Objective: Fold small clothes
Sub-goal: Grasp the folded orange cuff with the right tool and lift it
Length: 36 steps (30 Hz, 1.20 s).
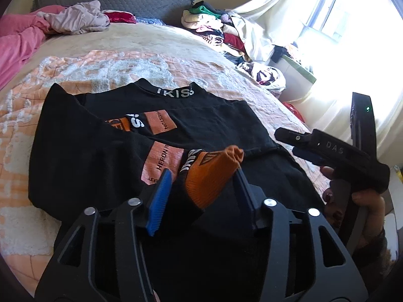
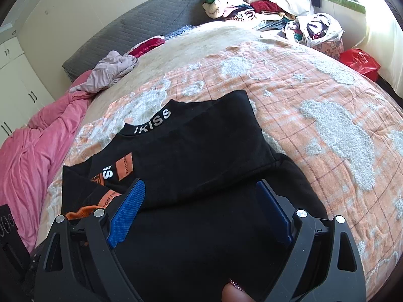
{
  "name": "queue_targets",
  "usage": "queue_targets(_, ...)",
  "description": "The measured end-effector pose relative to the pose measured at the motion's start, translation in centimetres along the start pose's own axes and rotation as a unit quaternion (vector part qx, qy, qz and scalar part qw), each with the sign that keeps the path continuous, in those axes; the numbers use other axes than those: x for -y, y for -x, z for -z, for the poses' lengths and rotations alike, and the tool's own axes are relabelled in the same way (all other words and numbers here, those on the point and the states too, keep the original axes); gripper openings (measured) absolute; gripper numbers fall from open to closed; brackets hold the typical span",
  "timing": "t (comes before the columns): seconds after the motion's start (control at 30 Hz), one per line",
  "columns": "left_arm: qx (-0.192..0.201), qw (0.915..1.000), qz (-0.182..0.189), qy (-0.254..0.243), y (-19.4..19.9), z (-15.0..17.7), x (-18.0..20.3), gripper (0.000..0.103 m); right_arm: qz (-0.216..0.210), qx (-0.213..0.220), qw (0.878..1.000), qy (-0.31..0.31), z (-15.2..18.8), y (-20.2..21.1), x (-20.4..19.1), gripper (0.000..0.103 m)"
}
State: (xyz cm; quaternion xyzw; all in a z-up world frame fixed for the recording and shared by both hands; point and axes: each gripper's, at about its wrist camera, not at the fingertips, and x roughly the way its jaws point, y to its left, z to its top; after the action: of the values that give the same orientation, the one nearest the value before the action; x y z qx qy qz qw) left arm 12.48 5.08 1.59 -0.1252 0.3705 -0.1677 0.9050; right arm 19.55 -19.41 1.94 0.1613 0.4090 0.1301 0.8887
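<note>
Bed (image 2: 314, 80), orange quilt: black top (image 1: 201, 125) centre, sleeves folded in across chest, body not yet folded. Left gripper (image 1: 201, 178) half open, orange cuff (image 1: 214, 173) between pads, grip apparently released. Right gripper (image 2: 201, 201) wide open, empty, above hem. Far right: unfolded pile (image 2: 239, 2).
</note>
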Motion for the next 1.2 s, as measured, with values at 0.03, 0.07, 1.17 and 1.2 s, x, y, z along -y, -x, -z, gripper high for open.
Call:
queue_targets(0.03,0.005,1.0000,0.002,0.002,0.4,-0.2,0.0,0.048,-0.003,-0.004,1.000,0.001,0.3,-0.1,-0.1,0.088)
queue_targets(0.07,0.010,0.9999,-0.001,0.003,0.7,-0.3,-0.1,0.048,-0.003,-0.007,1.000,0.002,0.6,-0.2,-0.2,0.088)
queue_targets(1.17,0.068,0.9834,-0.145,0.087,6.1,-2.4,-7.7,0.084,-0.078,-0.048,0.980,0.179,4.7,-4.1,-10.7,0.015)
queue_targets(1.2,0.070,0.9820,-0.152,0.089,6.2,-2.4,-7.9,0.084,-0.082,-0.040,0.978,0.187,4.3,-3.7,-11.1,0.015)
